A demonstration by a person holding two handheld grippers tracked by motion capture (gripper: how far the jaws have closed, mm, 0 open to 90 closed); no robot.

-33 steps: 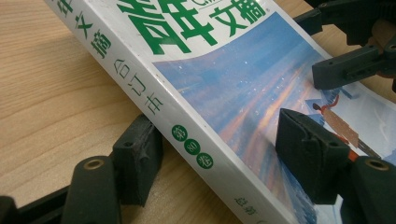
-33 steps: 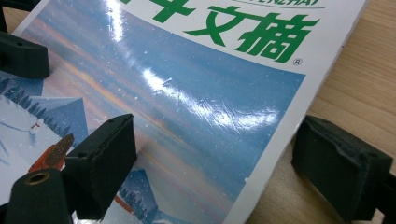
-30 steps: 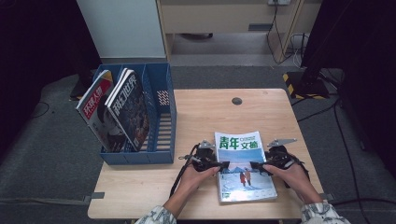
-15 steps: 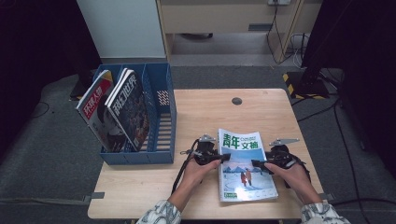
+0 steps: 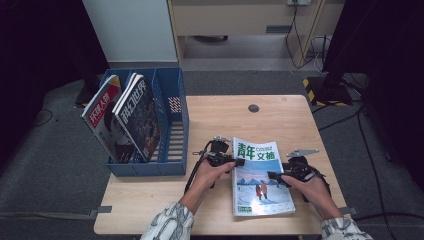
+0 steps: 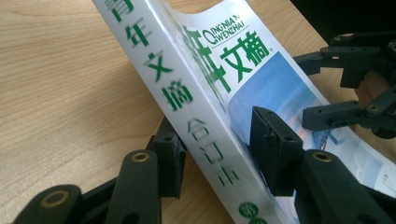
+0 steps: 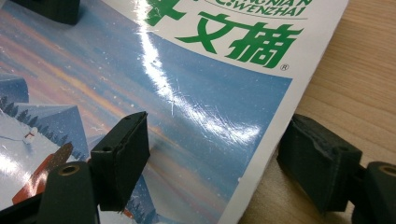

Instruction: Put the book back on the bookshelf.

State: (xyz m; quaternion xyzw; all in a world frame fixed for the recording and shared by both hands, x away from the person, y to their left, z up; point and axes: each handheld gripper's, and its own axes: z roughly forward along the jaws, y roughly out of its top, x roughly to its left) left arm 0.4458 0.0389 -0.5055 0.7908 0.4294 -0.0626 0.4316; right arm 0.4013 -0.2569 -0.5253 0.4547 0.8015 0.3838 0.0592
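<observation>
Magazine lay on the table, near-right part. Left gripper sat at its left edge, right gripper at its right edge. File rack stood far-left, two magazines upright in it.

Both forearms come in from the bottom of the high view, patterned sleeves at the wrists. The left tongs point right, their jaws just closed on the magazine spine. The right tongs point left, one jaw over the cover, one outside its edge
</observation>
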